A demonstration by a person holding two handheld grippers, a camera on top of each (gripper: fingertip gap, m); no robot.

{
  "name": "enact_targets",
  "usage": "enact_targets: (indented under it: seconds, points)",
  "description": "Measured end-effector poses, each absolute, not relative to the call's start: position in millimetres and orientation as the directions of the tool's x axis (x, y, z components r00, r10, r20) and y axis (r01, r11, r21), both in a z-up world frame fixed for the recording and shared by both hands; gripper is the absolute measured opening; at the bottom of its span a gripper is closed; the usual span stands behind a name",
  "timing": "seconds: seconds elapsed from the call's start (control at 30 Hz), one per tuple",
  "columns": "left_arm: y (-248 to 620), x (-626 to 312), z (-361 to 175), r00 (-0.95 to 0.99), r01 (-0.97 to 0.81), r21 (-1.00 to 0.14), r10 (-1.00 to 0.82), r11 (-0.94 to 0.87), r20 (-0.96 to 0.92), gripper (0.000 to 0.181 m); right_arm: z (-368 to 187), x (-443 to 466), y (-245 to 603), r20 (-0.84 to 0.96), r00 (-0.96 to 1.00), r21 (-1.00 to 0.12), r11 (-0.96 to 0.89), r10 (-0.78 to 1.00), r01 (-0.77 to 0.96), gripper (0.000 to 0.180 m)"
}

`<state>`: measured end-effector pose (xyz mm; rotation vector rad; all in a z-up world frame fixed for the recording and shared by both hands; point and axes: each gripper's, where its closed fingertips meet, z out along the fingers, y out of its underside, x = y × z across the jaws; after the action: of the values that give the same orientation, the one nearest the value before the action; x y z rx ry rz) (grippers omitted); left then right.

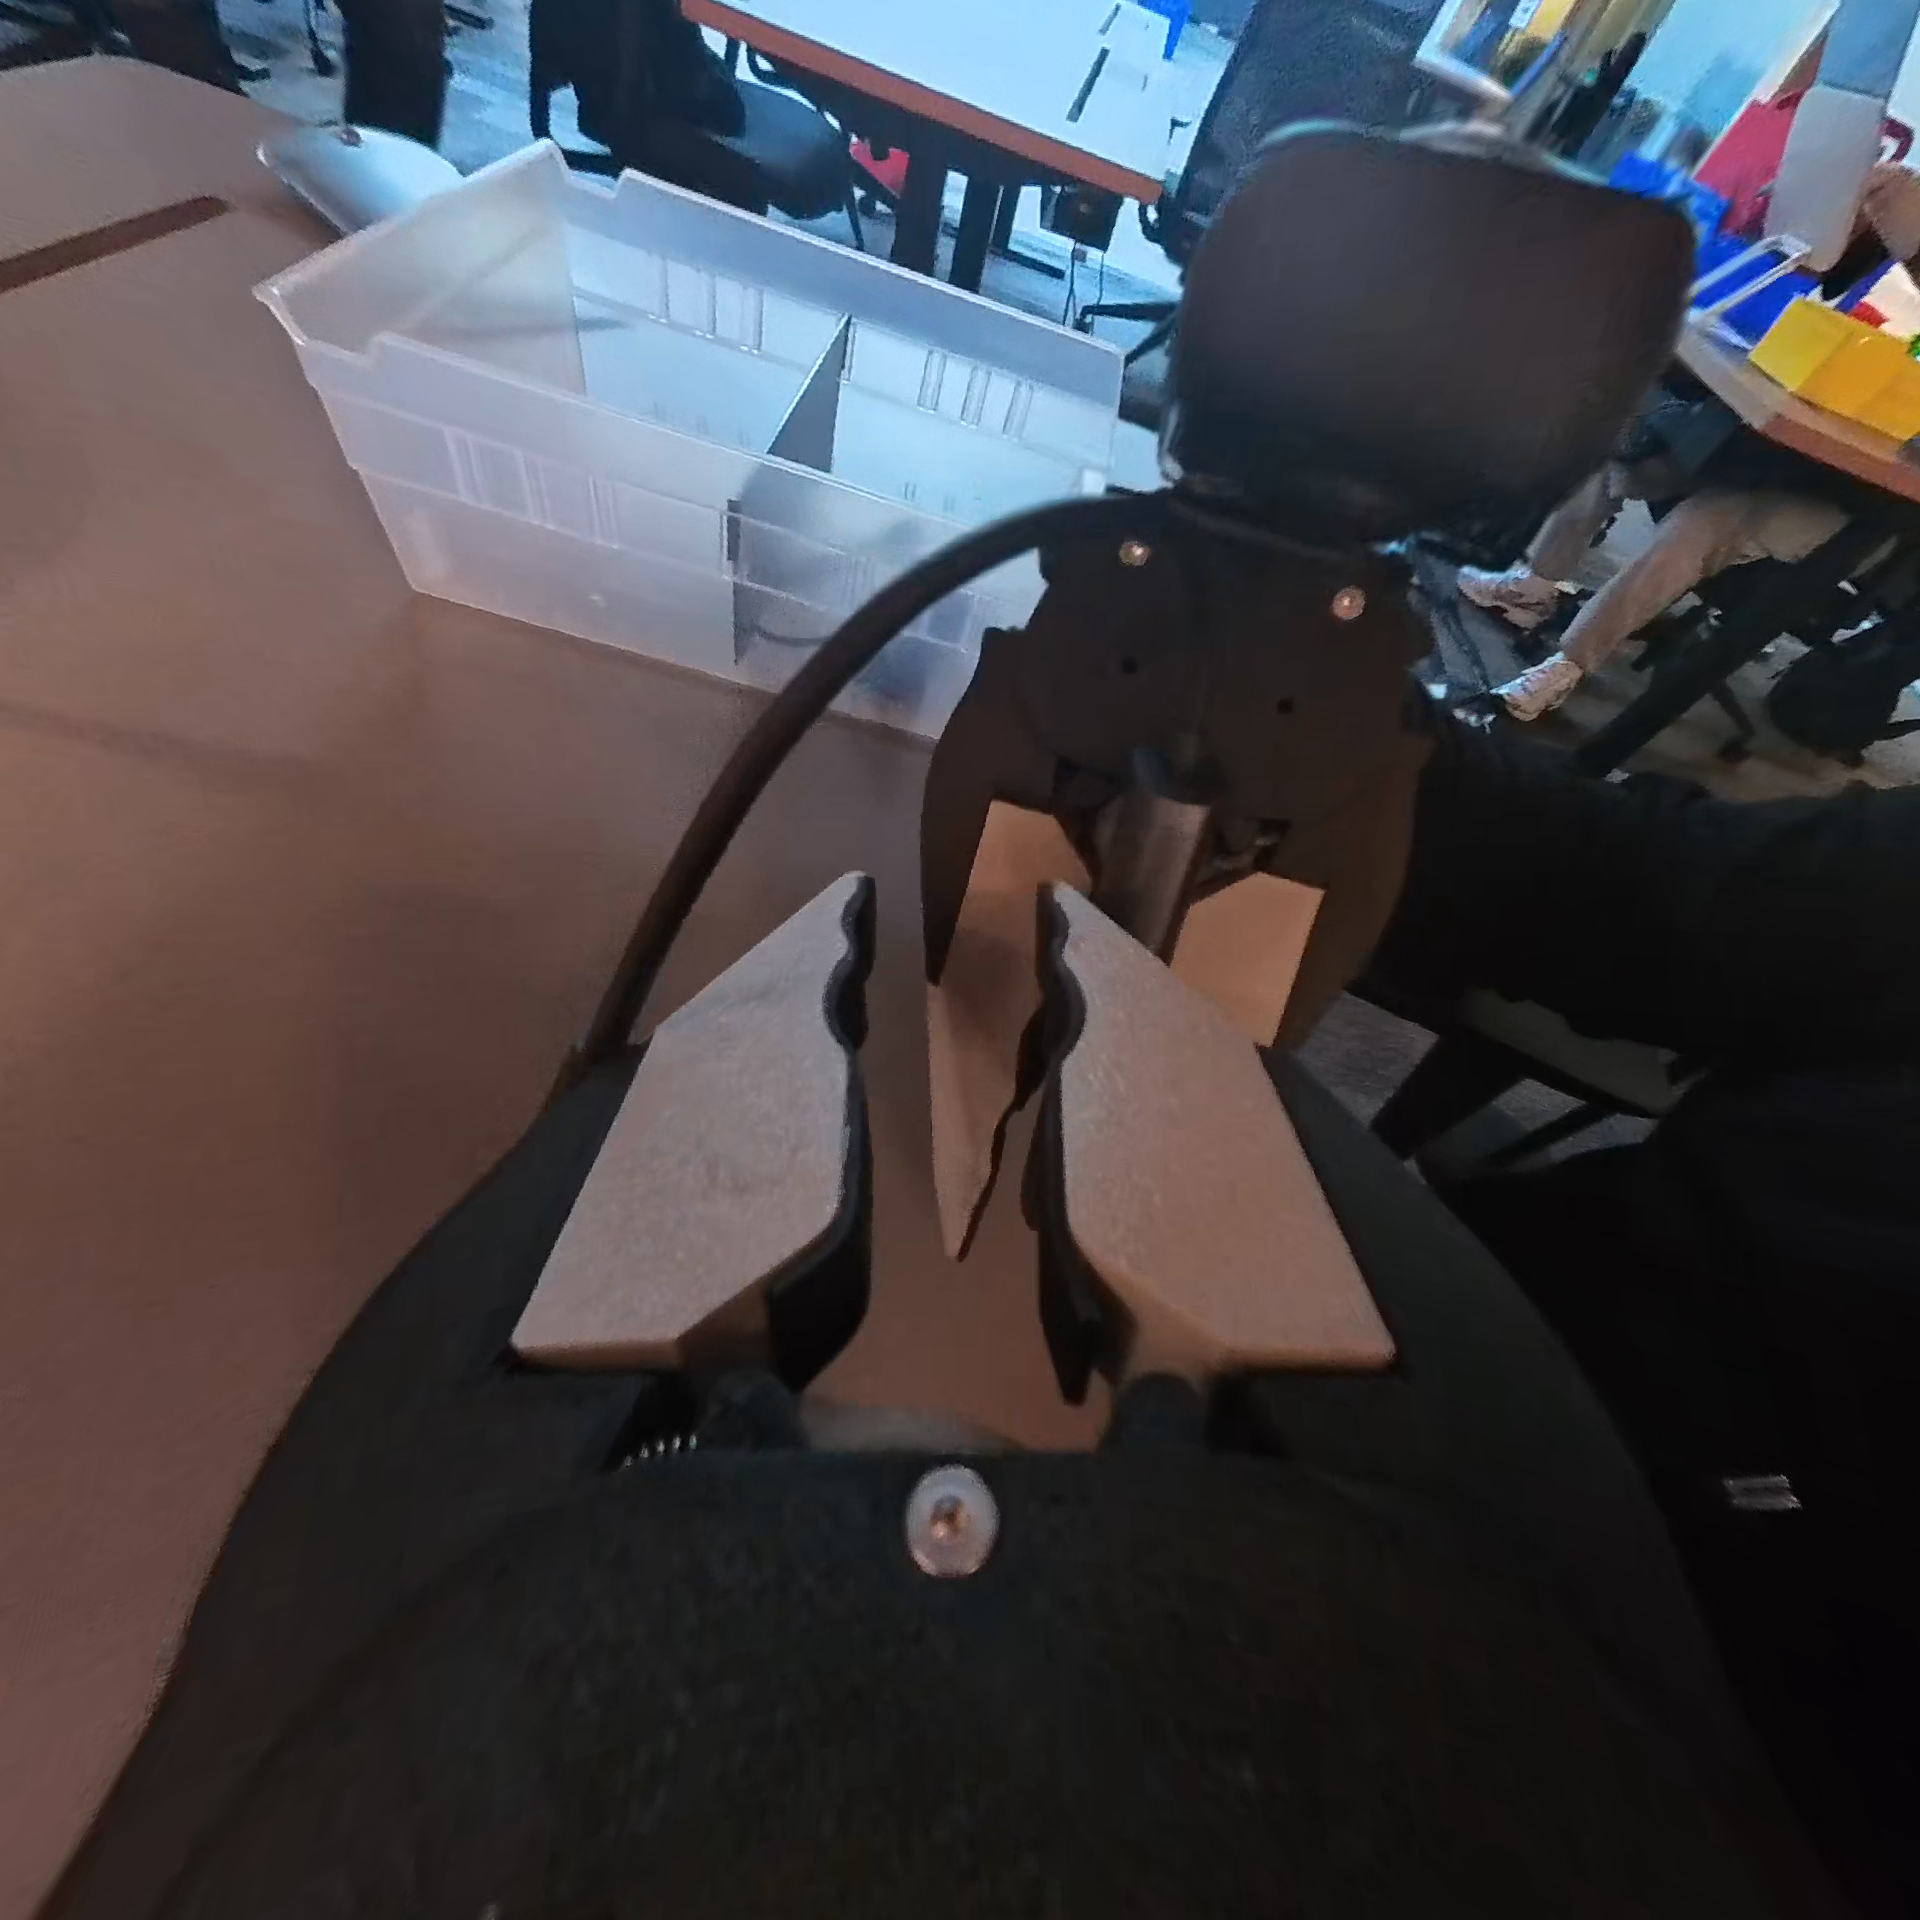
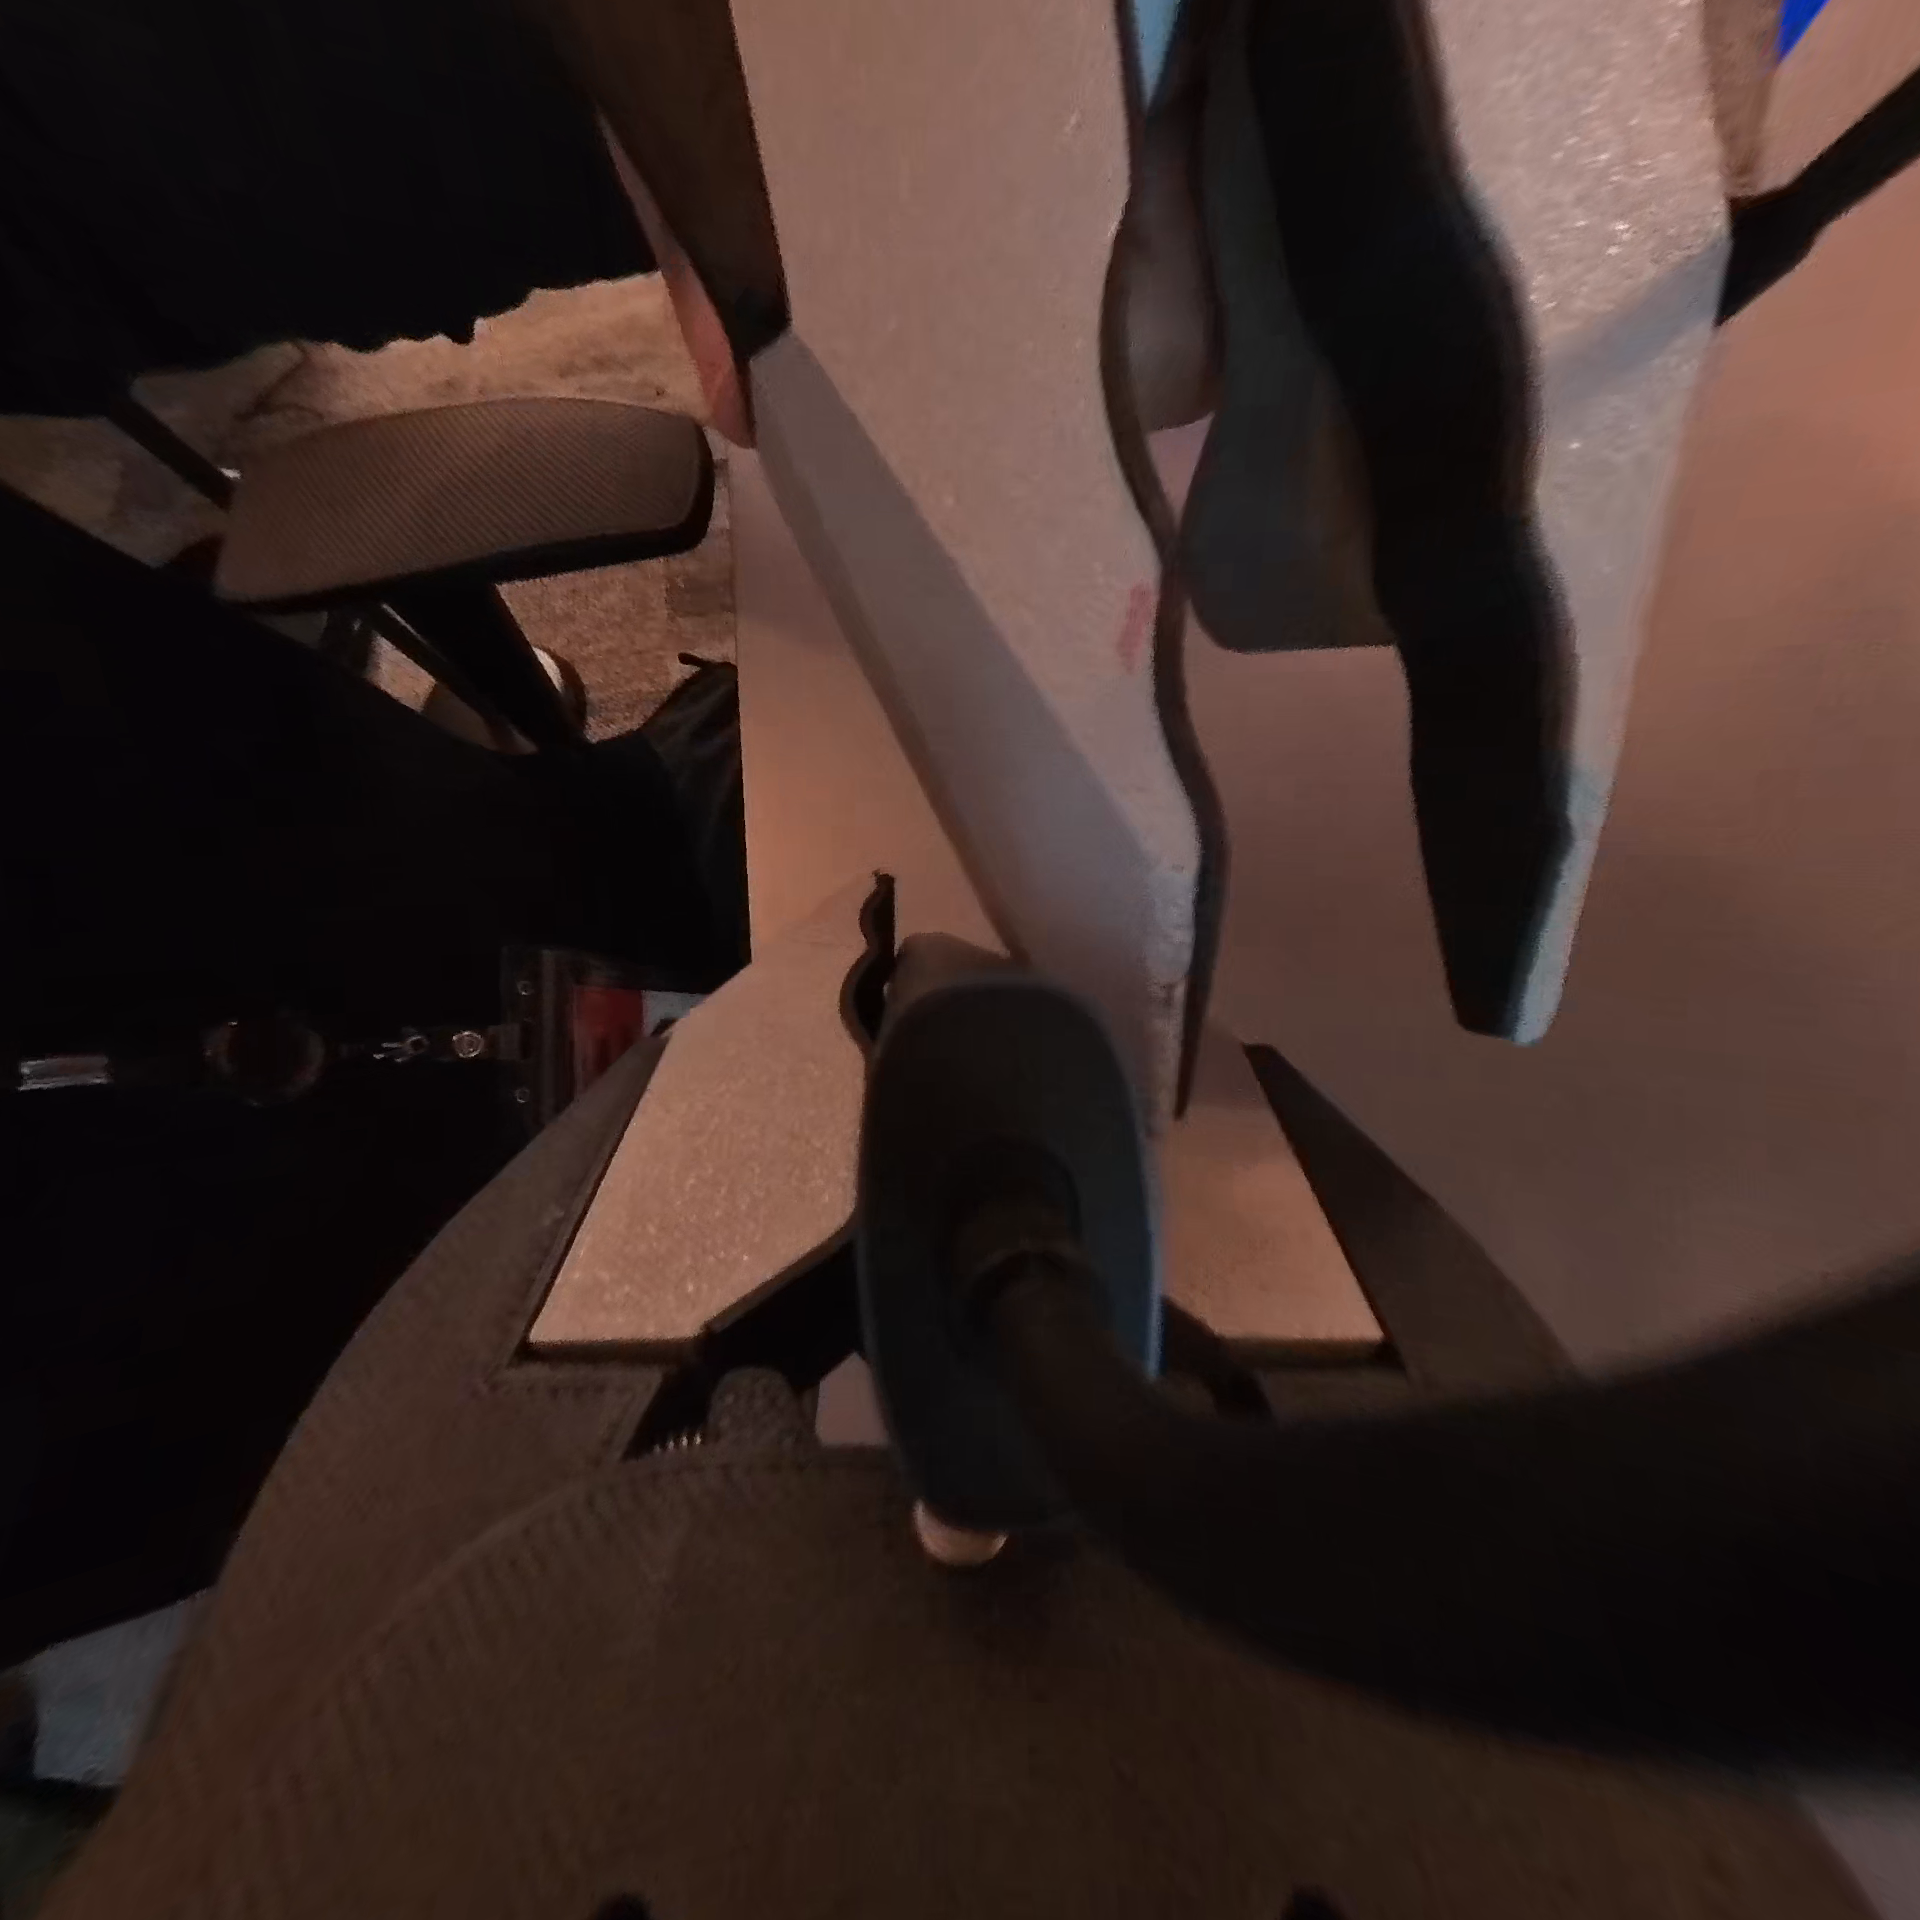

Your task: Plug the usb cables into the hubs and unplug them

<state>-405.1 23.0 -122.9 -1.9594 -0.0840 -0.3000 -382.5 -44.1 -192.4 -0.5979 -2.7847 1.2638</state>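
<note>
Left gripper (image 1: 954, 961): jaws parted, empty, above tan worktop (image 1: 260, 883). Right gripper (image 2: 1013, 997): clamped on dark blue-grey oblong hub (image 2: 1003, 1226), thick black cable (image 2: 1403, 1455) leaving its near end. Translucent plastic divided bin (image 1: 665, 436): on worktop, beyond both grippers. Thin black cable (image 1: 790, 727): arcs beside left gripper.

The table (image 1: 260, 935) looked smooth and matt tan. At eleven o'clock sat a frosted, translucent plastic bin (image 1: 665, 416). The left gripper (image 1: 951, 945) had grainy pale fingers, black rubbery pads and a shiny metal screw (image 1: 948, 1523).
</note>
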Motion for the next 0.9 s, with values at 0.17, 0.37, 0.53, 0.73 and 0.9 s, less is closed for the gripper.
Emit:
enact_targets:
  seconds: [0.17, 0.37, 0.53, 0.73, 0.9]
  points:
    - [19, -409, -116, 0.968, 0.197, -0.904, -0.073, -0.379, 0.242, 0.032, -190, -387, -40, -0.149, -0.915, -0.739, 0.572, 0.374, 0.354, 0.022]
    - [6, -411, -102, 0.957, 0.24, -0.905, -0.07, -0.35, 0.281, 0.033, -171, -388, -37, -0.219, -0.913, -0.799, 0.474, 0.343, 0.37, 0.022]
    - [16, -403, -106, 0.964, 0.203, -0.903, -0.086, -0.378, 0.253, 0.036, -175, -387, -40, -0.218, -0.918, -0.793, 0.488, 0.332, 0.365, 0.022]
    - [28, -385, -114, 0.946, 0.207, -0.892, -0.151, -0.403, 0.288, 0.041, -191, -390, -38, -0.198, -0.903, -0.742, 0.543, 0.382, 0.393, 0.022]
    - [30, -383, -120, 0.97, 0.106, -0.907, -0.159, -0.408, 0.185, 0.015, -196, -395, -36, -0.158, -0.898, -0.725, 0.569, 0.41, 0.387, 0.022]
